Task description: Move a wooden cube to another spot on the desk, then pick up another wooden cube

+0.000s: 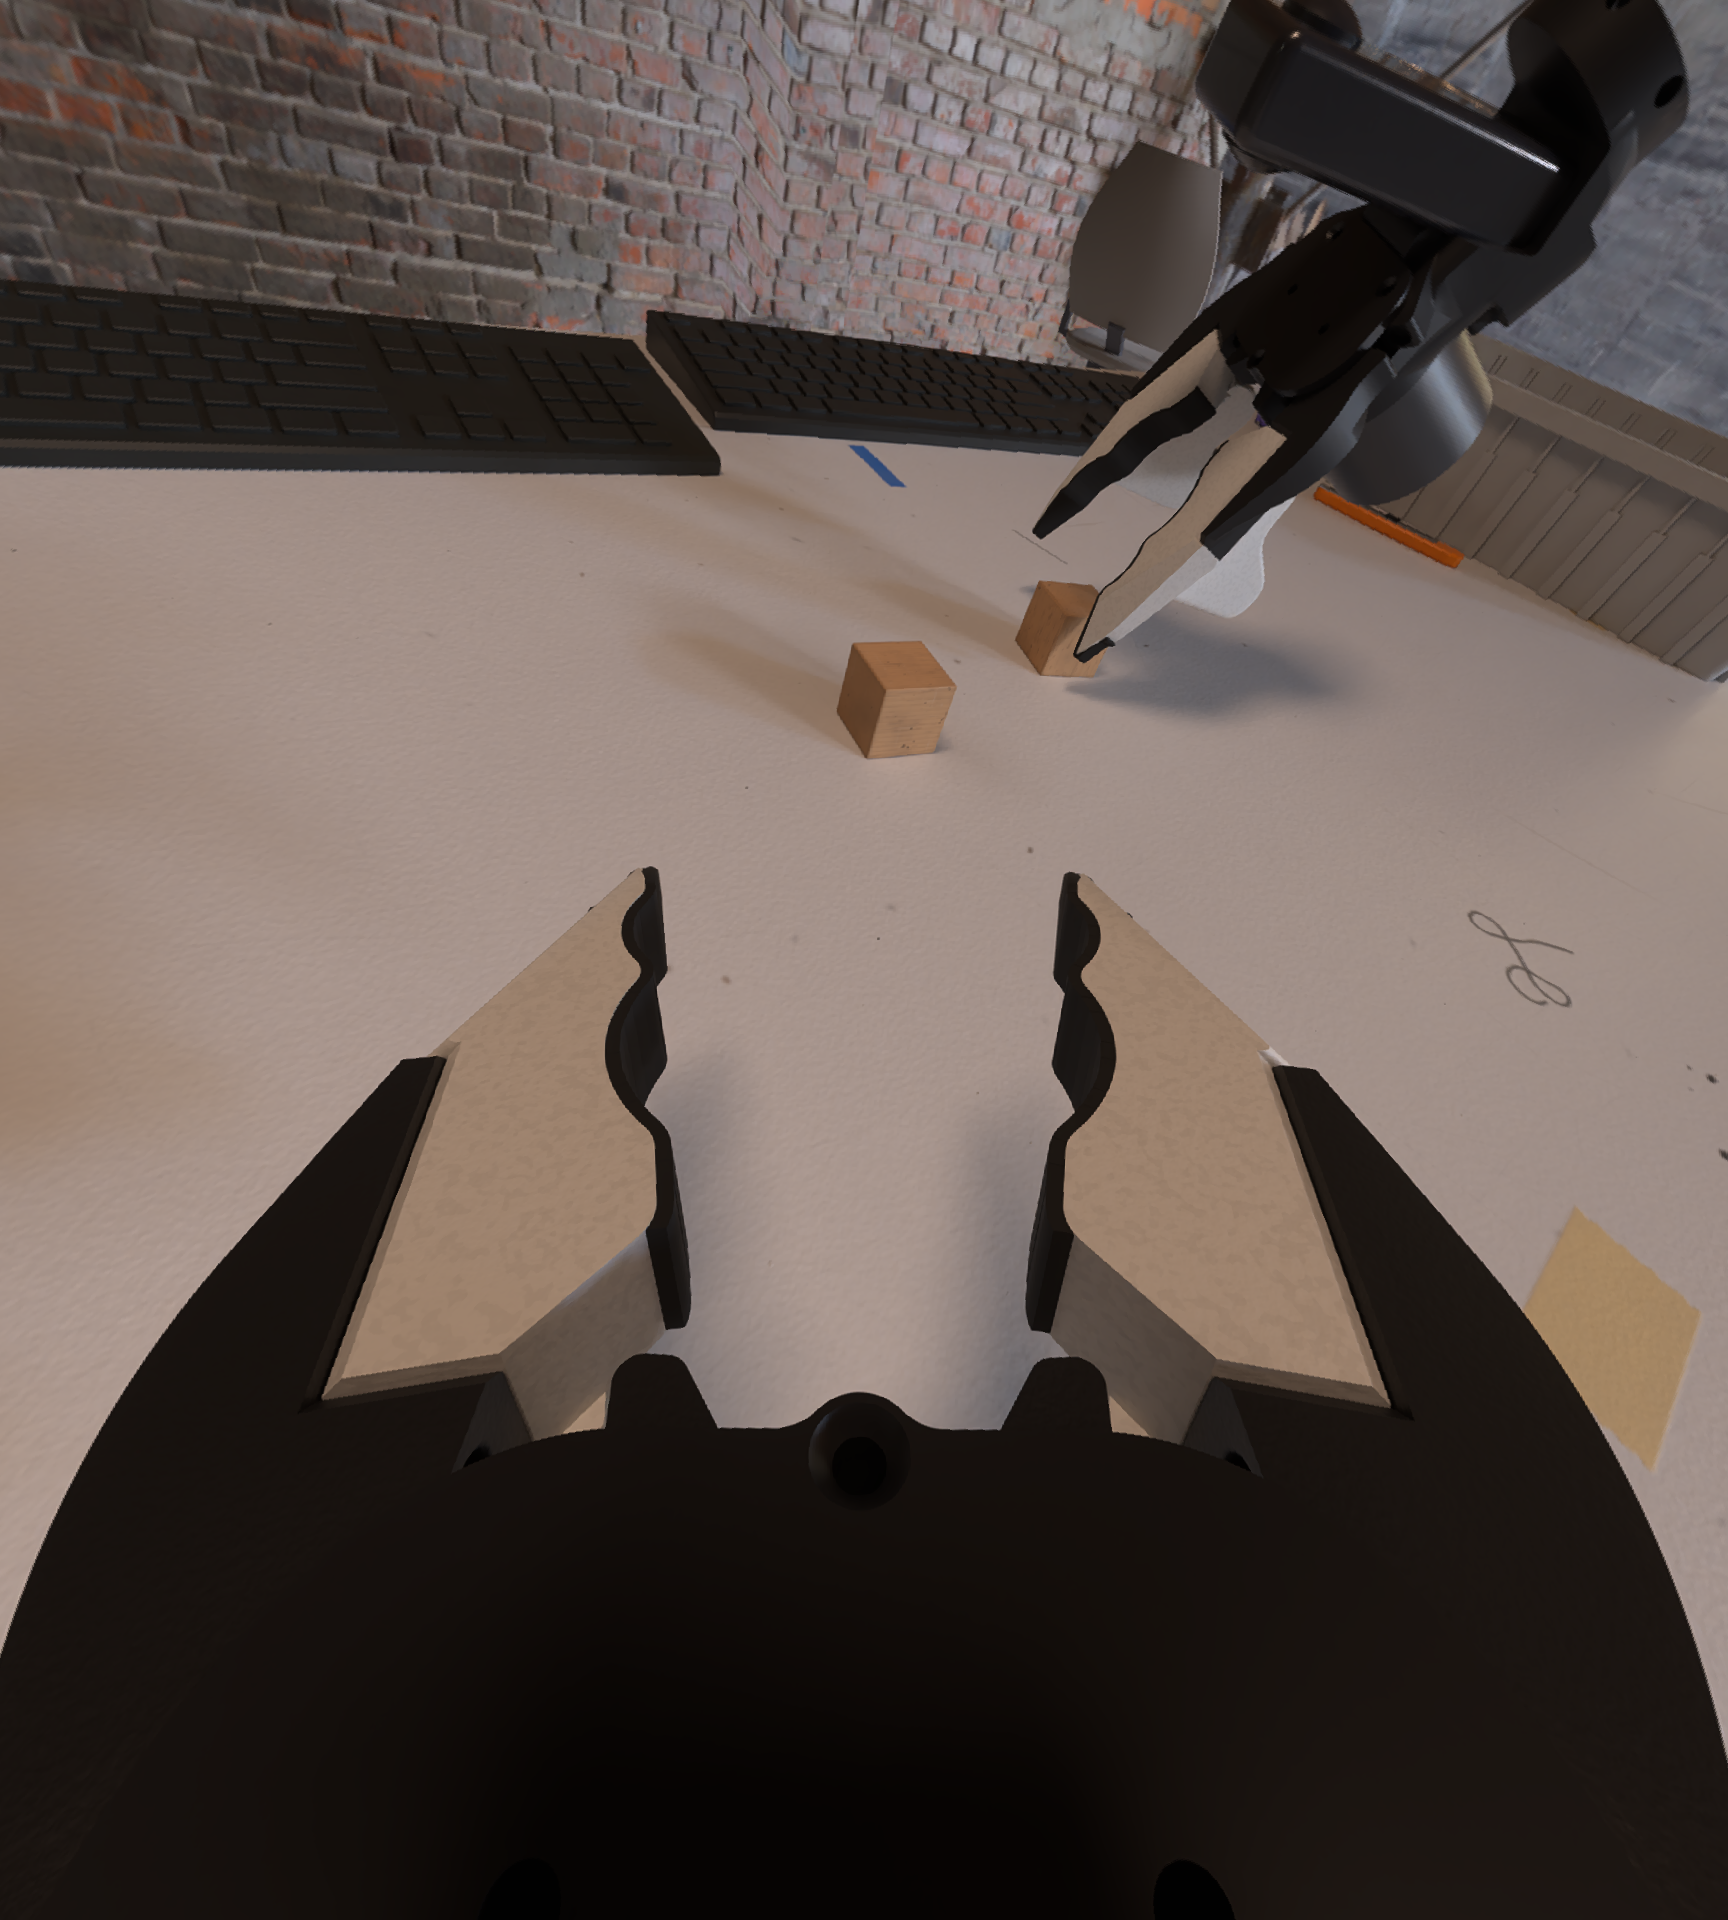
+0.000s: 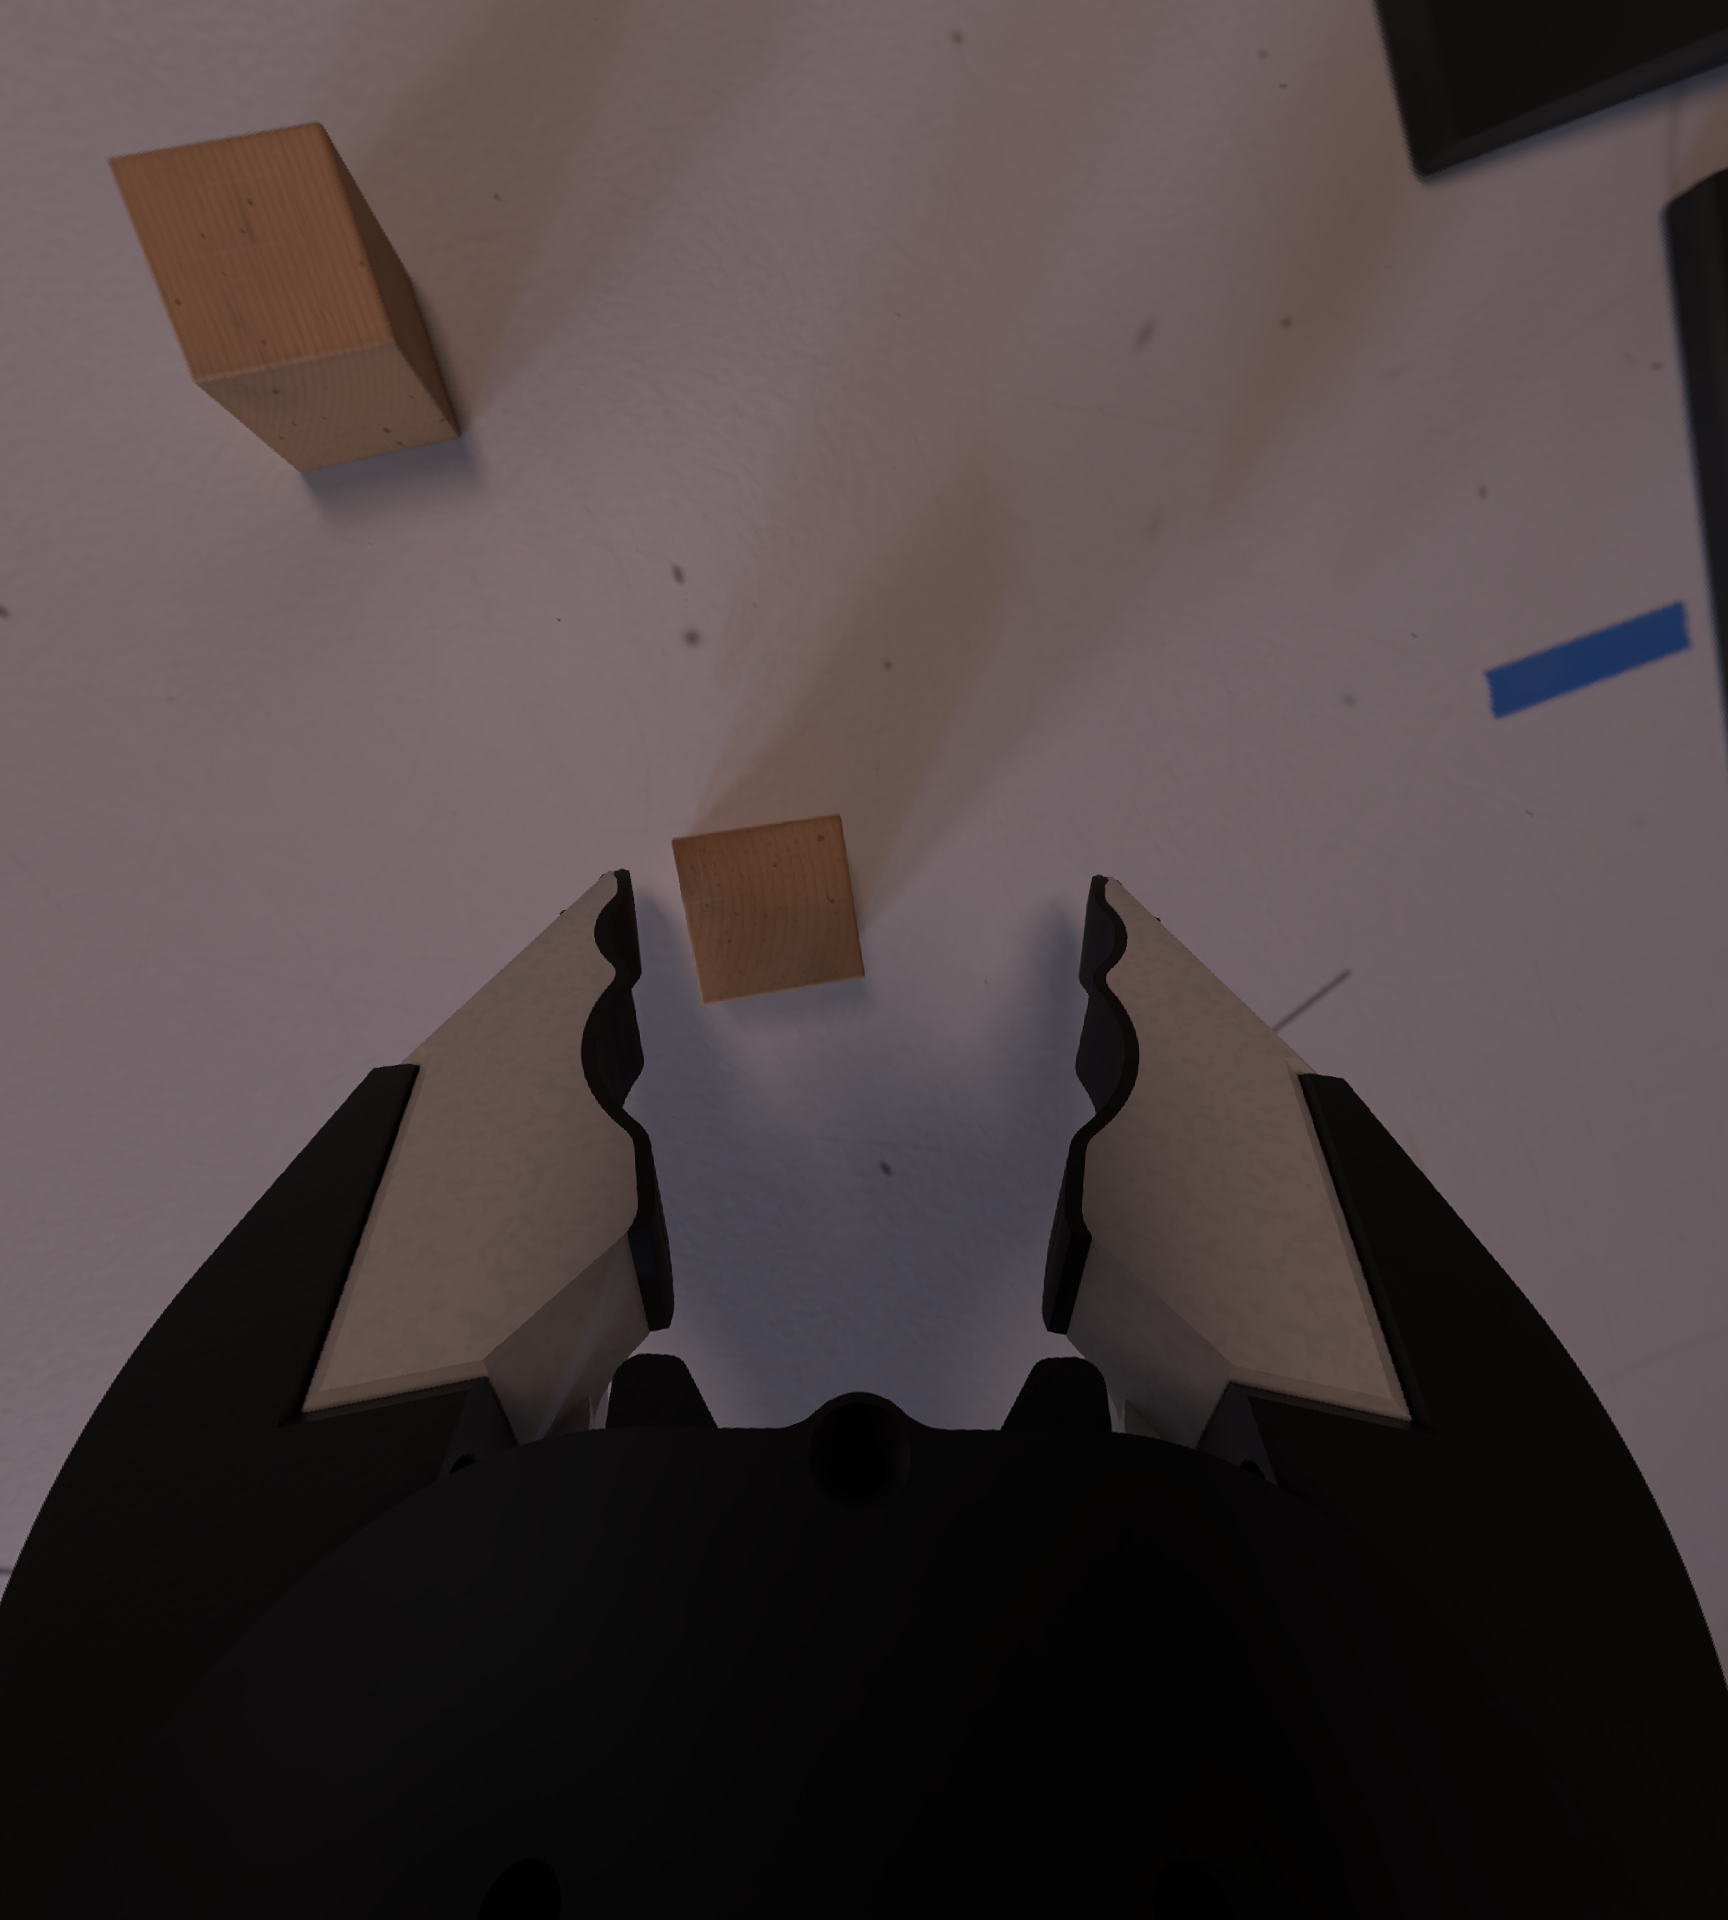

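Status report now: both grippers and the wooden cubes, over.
Left gripper open, empty, well back. Right gripper open, low over near cube, jaws not around it. Second cube free on desk. Nothing in the way.

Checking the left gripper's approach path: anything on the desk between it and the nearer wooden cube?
No. In the left wrist view only bare white desk lies between the left gripper and the nearer wooden cube.

tan wooden cubes point(image 1: 894, 698), blue tape point(image 2: 1587, 659)
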Motion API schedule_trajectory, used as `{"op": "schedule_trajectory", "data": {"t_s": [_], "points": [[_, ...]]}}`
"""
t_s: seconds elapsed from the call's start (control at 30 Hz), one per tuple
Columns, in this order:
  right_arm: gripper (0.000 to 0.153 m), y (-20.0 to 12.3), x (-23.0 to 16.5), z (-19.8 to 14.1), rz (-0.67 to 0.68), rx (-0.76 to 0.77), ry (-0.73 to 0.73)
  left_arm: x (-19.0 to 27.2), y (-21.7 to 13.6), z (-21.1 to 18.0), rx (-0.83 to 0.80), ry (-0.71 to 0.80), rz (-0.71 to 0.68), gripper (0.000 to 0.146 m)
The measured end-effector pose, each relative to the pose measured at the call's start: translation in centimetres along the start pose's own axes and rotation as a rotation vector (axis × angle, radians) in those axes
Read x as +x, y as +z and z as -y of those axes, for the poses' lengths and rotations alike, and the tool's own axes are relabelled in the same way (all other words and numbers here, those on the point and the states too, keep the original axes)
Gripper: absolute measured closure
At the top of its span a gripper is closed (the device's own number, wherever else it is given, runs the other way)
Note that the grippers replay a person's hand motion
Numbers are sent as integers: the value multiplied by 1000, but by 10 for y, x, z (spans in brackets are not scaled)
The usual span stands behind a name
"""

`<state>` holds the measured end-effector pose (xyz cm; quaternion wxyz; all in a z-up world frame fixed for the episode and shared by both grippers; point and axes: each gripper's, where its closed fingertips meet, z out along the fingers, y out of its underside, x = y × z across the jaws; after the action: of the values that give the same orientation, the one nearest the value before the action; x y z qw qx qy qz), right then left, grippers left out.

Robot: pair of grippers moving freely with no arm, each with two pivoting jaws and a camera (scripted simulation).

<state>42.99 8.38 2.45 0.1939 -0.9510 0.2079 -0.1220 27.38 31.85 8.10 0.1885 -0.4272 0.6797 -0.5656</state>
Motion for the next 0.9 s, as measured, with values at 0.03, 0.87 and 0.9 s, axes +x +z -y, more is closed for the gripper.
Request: {"op": "schedule_trajectory", "data": {"t_s": [0.03,0.87,0.9], "points": [[66,2,-1,2,23,-1,-3,-2,-2,-1,-1,-1,2,69],[119,-100,-24,26,123,134,71,8,-2,6,19,-81,-72,68],[119,-122,-17,28,93,185,124,9,-4,9,29,-83,-77,68]]}}
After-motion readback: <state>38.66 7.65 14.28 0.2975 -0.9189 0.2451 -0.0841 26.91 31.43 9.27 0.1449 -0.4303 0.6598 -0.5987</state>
